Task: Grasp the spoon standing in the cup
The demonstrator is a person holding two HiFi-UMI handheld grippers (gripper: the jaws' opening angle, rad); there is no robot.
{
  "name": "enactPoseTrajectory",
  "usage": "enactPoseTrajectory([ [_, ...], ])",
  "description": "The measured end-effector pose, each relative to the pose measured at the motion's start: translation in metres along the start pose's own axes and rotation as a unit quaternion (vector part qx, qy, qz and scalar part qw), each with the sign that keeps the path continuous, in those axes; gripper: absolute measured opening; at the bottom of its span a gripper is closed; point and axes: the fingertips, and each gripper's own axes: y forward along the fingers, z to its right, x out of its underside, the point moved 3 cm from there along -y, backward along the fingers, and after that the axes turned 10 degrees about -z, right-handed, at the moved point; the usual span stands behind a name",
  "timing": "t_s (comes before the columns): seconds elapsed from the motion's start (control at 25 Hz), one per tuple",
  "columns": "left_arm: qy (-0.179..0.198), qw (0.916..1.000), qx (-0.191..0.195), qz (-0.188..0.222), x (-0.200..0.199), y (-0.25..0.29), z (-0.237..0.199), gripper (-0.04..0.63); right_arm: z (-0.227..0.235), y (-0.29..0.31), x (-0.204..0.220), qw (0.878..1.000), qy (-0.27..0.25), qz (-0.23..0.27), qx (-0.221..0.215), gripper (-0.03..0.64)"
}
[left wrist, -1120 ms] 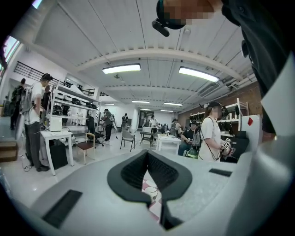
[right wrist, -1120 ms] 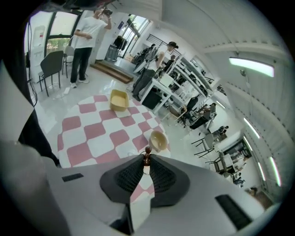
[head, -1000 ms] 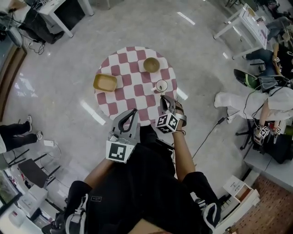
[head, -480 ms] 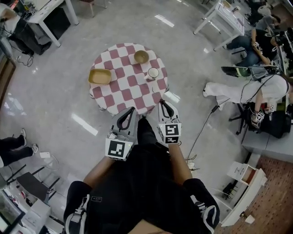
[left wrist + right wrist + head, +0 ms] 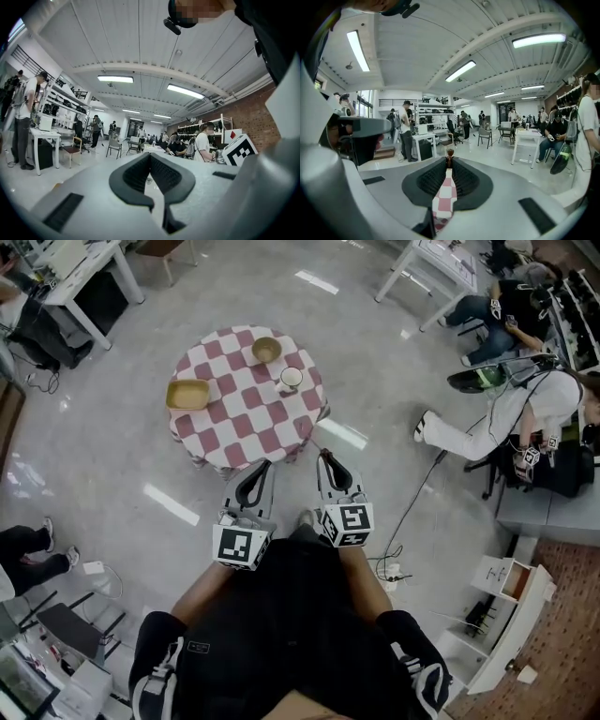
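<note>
From the head view, the cup (image 5: 292, 379) on the checked table (image 5: 225, 442) is too small to show what it holds. In the right gripper view the right gripper (image 5: 449, 159) covers the table except 1 checked strip between its jaws, and the spoon (image 5: 450, 153) nipped at the tips shows only as a brown nub. Left of the table, a person's legs (image 5: 26, 559) run off the picture's edge.

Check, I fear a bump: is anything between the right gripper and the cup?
Nothing visible: only checkered cloth lies between right gripper and cup; bowl and tray sit left. A brown thing, maybe the spoon, is pinched in its jaws.
</note>
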Motion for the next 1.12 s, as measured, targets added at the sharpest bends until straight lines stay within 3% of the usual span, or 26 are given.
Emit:
enactPoseTrajectory([
  [0.16, 0.003, 0.9998, -0.020, 0.004, -0.001, 0.007, 0.023, 0.009, 0.018, -0.028, -0.005, 1.000, 0.007, 0.023, -0.002, 0.055],
  [0.44, -0.005, 0.9982, -0.058, 0.009, 0.000, 0.021, 0.062, 0.009, 0.044, -0.068, -0.003, 0.998, 0.014, 0.041, -0.045, 0.055],
  [0.68, 0.000, 0.9977, -0.067, 0.000, 0.007, 0.026, 0.090, 0.009, 0.055, -0.085, 0.006, 0.997, 0.015, 0.042, -0.069, 0.055],
  [1.12, 0.009, 0.9971, -0.075, 0.010, 0.003, 0.030, 0.096, 0.009, 0.061, -0.086, 0.006, 0.995, 0.012, 0.048, -0.081, 0.055],
])
